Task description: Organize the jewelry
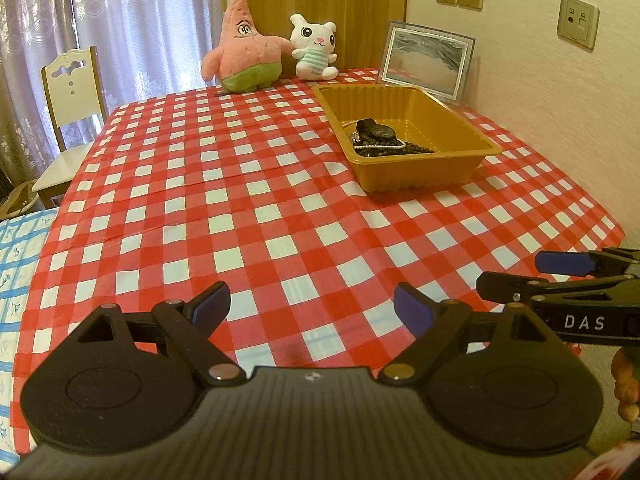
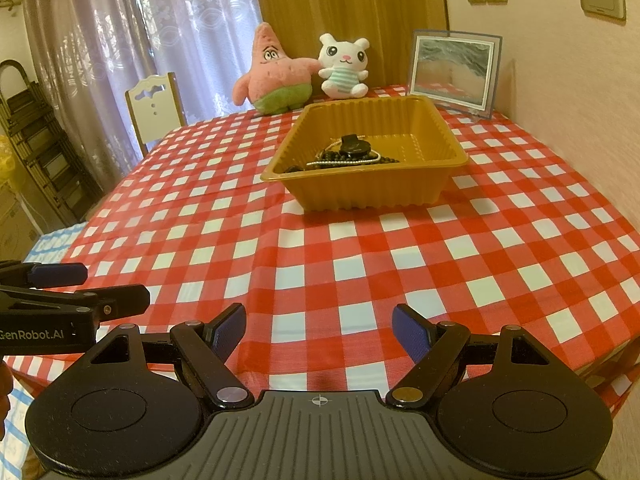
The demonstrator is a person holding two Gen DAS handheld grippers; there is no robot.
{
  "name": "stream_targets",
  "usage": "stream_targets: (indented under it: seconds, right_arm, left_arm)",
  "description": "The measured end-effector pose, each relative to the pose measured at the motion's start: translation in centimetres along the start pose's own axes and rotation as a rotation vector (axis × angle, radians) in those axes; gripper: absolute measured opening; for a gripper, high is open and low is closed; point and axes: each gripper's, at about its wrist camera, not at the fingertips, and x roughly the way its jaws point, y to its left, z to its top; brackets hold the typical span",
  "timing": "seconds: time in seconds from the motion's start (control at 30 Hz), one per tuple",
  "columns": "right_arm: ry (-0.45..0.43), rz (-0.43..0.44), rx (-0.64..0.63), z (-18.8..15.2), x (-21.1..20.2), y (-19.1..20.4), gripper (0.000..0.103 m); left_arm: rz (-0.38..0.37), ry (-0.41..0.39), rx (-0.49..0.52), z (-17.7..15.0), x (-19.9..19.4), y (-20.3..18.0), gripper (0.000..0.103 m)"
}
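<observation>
A golden plastic tray (image 1: 424,178) stands on the red checked tablecloth at the far right; it also shows in the right wrist view (image 2: 360,194). In it lie a black watch (image 1: 376,130), dark bead strands (image 1: 416,149) and a white pearl strand (image 1: 380,147); the same pile (image 2: 352,152) shows in the right wrist view. My left gripper (image 1: 312,308) is open and empty above the near table edge. My right gripper (image 2: 318,330) is open and empty beside it, seen from the left wrist view (image 1: 516,272) at the right.
A pink starfish plush (image 1: 244,52), a white bunny plush (image 1: 314,48) and a framed picture (image 1: 426,62) stand along the far edge. A white chair (image 1: 74,88) is at the far left. A wall runs along the right. The left gripper (image 2: 100,288) reaches in.
</observation>
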Motion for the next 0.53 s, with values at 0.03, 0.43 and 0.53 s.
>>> stream_targets:
  seconds: [0.03, 0.43, 0.53]
  right_arm:
    - [0.0, 0.0, 0.001, 0.03, 0.01, -0.07, 0.08]
    - [0.0, -0.001, 0.005, -0.14, 0.26, -0.63, 0.08]
    - [0.001, -0.001, 0.005, -0.12, 0.22, -0.56, 0.08]
  left_arm:
    - [0.0, 0.0, 0.0, -0.01, -0.01, 0.02, 0.088]
    - [-0.007, 0.002, 0.004, 0.04, 0.26, -0.17, 0.088]
    - [-0.007, 0.006, 0.004, 0.05, 0.45, -0.18, 0.088]
